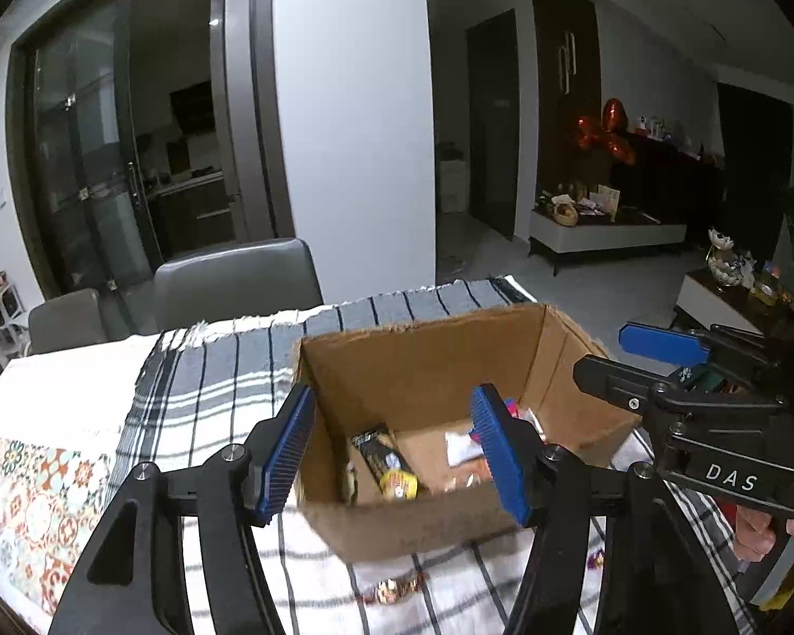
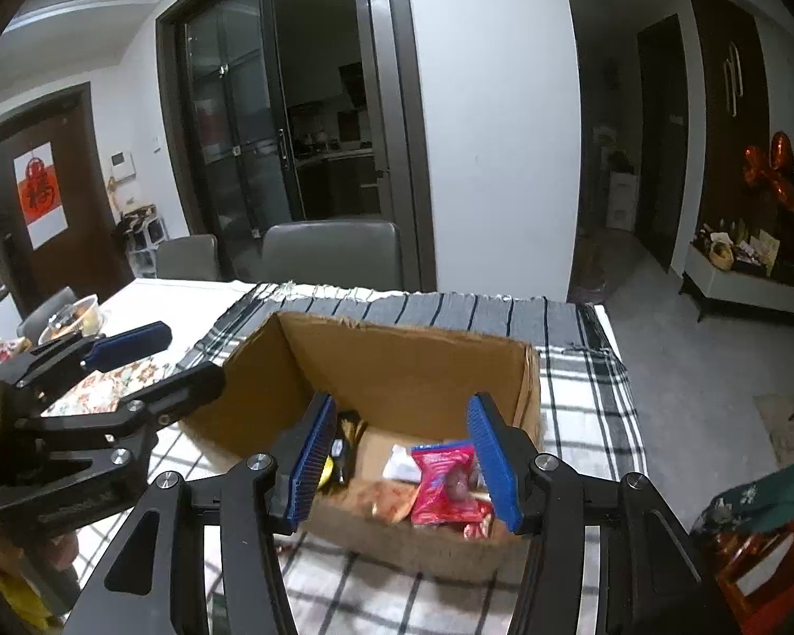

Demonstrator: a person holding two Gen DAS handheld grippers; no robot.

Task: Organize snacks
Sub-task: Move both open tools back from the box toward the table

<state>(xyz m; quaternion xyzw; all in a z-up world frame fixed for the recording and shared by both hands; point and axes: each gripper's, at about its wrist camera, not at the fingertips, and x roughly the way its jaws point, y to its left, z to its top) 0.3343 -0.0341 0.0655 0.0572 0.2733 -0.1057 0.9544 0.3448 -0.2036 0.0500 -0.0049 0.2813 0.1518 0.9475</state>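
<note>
An open cardboard box [image 1: 423, 360] [image 2: 397, 365] stands on the checked cloth. Inside lie a black-and-yellow snack pack [image 1: 389, 463] [image 2: 339, 457], a white packet [image 1: 460, 447] [image 2: 399, 463], an orange packet [image 2: 389, 500] and a pink-red packet [image 2: 442, 481]. My left gripper [image 1: 391, 450] is open and empty, just above the box's near left corner. My right gripper [image 2: 402, 463] is open and empty, above the box's near edge; it also shows in the left wrist view [image 1: 661, 354]. A small wrapped snack [image 1: 397, 590] lies on the cloth in front of the box.
Grey chairs [image 2: 333, 251] stand behind the table. A patterned mat [image 1: 32, 508] and a lidded bowl [image 2: 74, 315] lie at the left. A green-and-orange bag [image 2: 757, 534] sits off the table's right side. The table edge [image 2: 616, 349] falls away at the right.
</note>
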